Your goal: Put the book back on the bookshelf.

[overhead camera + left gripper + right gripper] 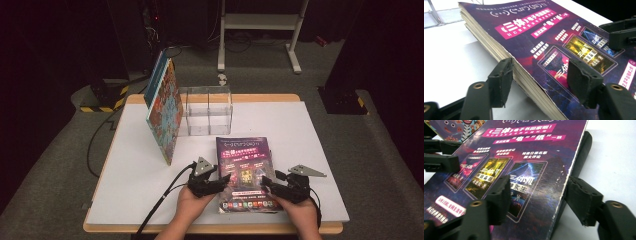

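Presently, at the far left of the table (130, 180), well beyond the left gripper (223, 180), a colourful book (165, 112) stands tilted on its lower edge, leaning against a clear plastic holder (207, 111) just beside it.

Left gripper: held in the person's left hand (192, 200), seen from above at the left edge of the purple book (244, 172). In the left gripper view (537, 77), one jaw sits under the stacked page edges and the other over the printed cover, so the book's edge lies between them. The jaws stand partly closed around that edge. Whether the pads press on the book cannot be told.

Purple book: lies between the two grippers, cover up, its near part raised off the table surface in both gripper views.

Right gripper: held in the right hand (300, 210), seen from above (263, 184) at the right edge of the same book. In the right gripper view (537, 192), one jaw lies over the cover and the other at the spine side below. The jaws are partly closed around the edge; firm contact cannot be told.
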Tool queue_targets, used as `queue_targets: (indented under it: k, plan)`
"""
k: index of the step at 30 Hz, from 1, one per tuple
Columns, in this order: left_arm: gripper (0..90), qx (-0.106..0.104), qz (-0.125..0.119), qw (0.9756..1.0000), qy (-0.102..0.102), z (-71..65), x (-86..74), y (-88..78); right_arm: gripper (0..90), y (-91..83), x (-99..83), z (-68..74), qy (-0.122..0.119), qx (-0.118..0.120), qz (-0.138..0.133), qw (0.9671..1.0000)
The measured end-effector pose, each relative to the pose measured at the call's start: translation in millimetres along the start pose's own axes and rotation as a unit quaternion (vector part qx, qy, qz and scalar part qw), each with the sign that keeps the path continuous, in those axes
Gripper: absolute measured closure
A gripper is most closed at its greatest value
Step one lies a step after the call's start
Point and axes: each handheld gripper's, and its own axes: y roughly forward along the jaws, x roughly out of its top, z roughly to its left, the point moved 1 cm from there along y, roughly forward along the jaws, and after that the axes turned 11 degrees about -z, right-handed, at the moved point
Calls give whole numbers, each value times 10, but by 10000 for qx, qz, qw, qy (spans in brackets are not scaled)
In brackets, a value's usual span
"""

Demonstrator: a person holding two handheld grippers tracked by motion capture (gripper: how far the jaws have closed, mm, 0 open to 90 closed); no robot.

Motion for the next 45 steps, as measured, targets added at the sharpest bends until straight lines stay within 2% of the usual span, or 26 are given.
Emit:
queue_targets:
  k: [3, 7, 8, 10, 14, 15, 16, 18, 19, 20, 21, 22, 24, 26, 27, 28, 30, 34, 38, 42, 45]
  plan:
    - [385, -63, -38, 9999, 126, -22, 1, 13, 391, -79, -14, 50, -108, -80, 76, 9999]
    - [406, -161, -48, 9997, 187, -56, 14, 37, 405, -261, -78, 106, -275, -111, 100, 9995]
    - [405, -173, -13, 9997, 148, -54, 11, 54, 397, -285, -81, 106, -286, -109, 71, 9995]
    - [327, -223, 46, 9997, -73, -33, -10, 95, 344, -299, -65, 91, -222, -68, 14, 9997]
    - [153, -175, 151, 9990, -384, 23, -21, 178, 263, -133, -16, 24, -113, -124, 44, 9998]
    - [135, -280, 230, 9976, -597, 54, -23, 220, 251, -98, -6, -6, -12, -111, 71, 9999]
    - [121, -335, 274, 9964, -726, 72, -24, 249, 238, -33, 12, -56, 135, -65, 134, 9998]
    - [90, -467, 336, 9945, -871, 106, -34, 319, 215, 52, 29, -111, 268, -11, 229, 9994]
    - [81, -565, 380, 9919, -1068, 122, -37, 366, 215, 89, 35, -138, 395, 66, 254, 9989]
    - [82, -603, 405, 9909, -1131, 122, -38, 379, 222, 110, 31, -142, 471, 138, 270, 9984]
    - [96, -740, 407, 9897, -1159, 122, -38, 393, 223, 112, 29, -139, 469, 153, 270, 9984]
    - [137, -809, 381, 9894, -1146, 102, -31, 385, 226, 109, 23, -127, 475, 143, 266, 9984]
    - [185, -772, 349, 9912, -1013, 63, -11, 351, 263, 94, 20, -112, 413, 150, 242, 9987]
    - [289, -708, 300, 9930, -899, 50, 14, 305, 335, 71, 31, -72, 326, 161, 241, 9990]
    - [332, -669, 255, 9943, -785, 49, 30, 279, 374, 56, 42, -47, 189, 84, 209, 9996]
    - [404, -645, 198, 9953, -694, 51, 47, 249, 454, 32, 58, -27, 98, 15, 151, 9998]
    - [526, -622, 176, 9959, -627, 56, 81, 200, 576, -18, 99, -12, 4, 32, 65, 10000]
    - [671, -641, 27, 9967, -492, 61, 124, 98, 669, -62, 159, 64, -155, 106, -11, 9998]
    - [703, -577, -158, 9978, -286, 62, 167, -29, 698, -74, 249, 167, -264, 163, -120, 9994]
    - [732, -437, -409, 9979, -259, 174, 238, -223, 720, -40, 363, 319, -375, 281, -224, 9986]
    - [749, -240, -583, 9979, -171, 274, 296, -392, 728, 34, 461, 474, -468, 379, -314, 9977]
